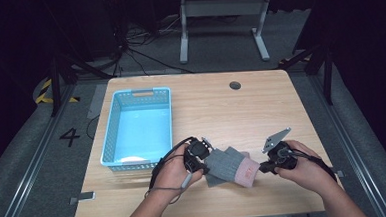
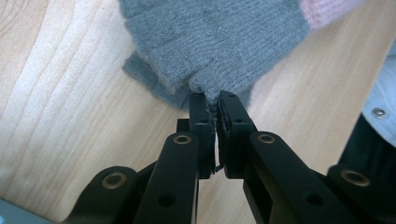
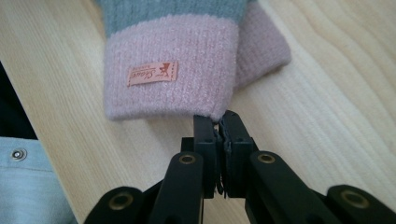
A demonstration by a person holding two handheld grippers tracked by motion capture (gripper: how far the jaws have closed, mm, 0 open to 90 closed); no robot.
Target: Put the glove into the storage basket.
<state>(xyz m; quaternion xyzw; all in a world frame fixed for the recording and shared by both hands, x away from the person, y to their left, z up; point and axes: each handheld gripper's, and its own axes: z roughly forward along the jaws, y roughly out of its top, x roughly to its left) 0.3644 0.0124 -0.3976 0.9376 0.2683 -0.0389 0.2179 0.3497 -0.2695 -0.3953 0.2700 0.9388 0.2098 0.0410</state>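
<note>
L gripper clamped on grey end of glove, R gripper pinching its pink cuff, so I've got it stretched flat on table beside blue basket.

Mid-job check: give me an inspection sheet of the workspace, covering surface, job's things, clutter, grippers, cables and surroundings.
Surface: light wooden table, with a round cable hole near its far edge.
Job's things: grey knit gloves with pink cuffs, stacked near the front edge; a small label on the upper cuff.
Clutter: light blue basket at the left; I can't tell whether anything lies in it.
Grippers: left gripper shut on the grey end of a glove; right gripper shut on the pink cuff edge.
Cables: a black cable loops from the left gripper over the hand.
Surroundings: dark room, grey floor, white desk frame and floor wires behind.
</note>
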